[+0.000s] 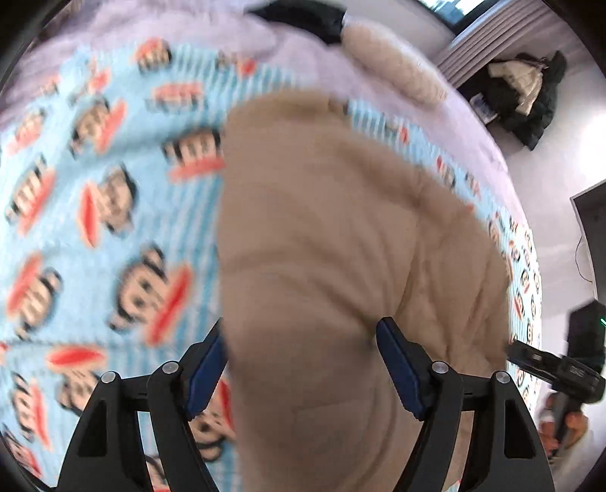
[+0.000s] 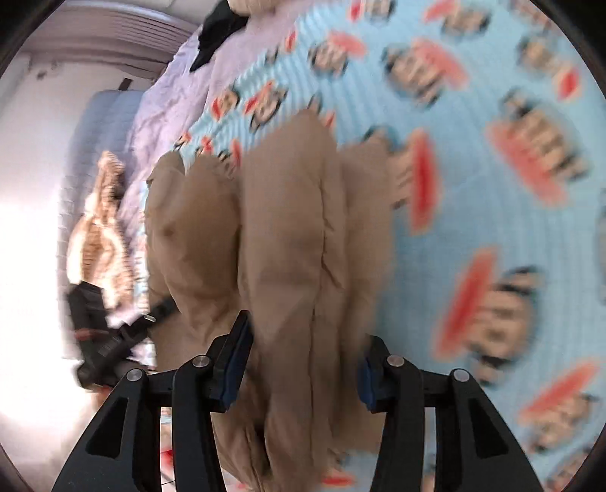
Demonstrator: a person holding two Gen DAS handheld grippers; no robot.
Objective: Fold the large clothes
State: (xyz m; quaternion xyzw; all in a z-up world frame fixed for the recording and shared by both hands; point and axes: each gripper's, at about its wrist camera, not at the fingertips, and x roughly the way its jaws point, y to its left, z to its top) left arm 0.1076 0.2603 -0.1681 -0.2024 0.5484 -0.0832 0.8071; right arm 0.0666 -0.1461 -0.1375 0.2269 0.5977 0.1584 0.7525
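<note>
Both hand-held grippers, left (image 1: pixel 299 363) and right (image 2: pixel 303 359), stood part open around the tan padded garment (image 1: pixel 341 246) at six o'clock; grip unclear.

Matt quilted tan cloth coat (image 1: pixel 341 234)

Bed under light-blue cartoon-monkey sheet (image 1: pixel 113 212) and pale lilac quilt (image 1: pixel 197 34). White walls, pale grey pleated curtain (image 1: pixel 503 41) under a window, dark coats heaped on white floor (image 1: pixel 530 98). Bright daylight.
</note>
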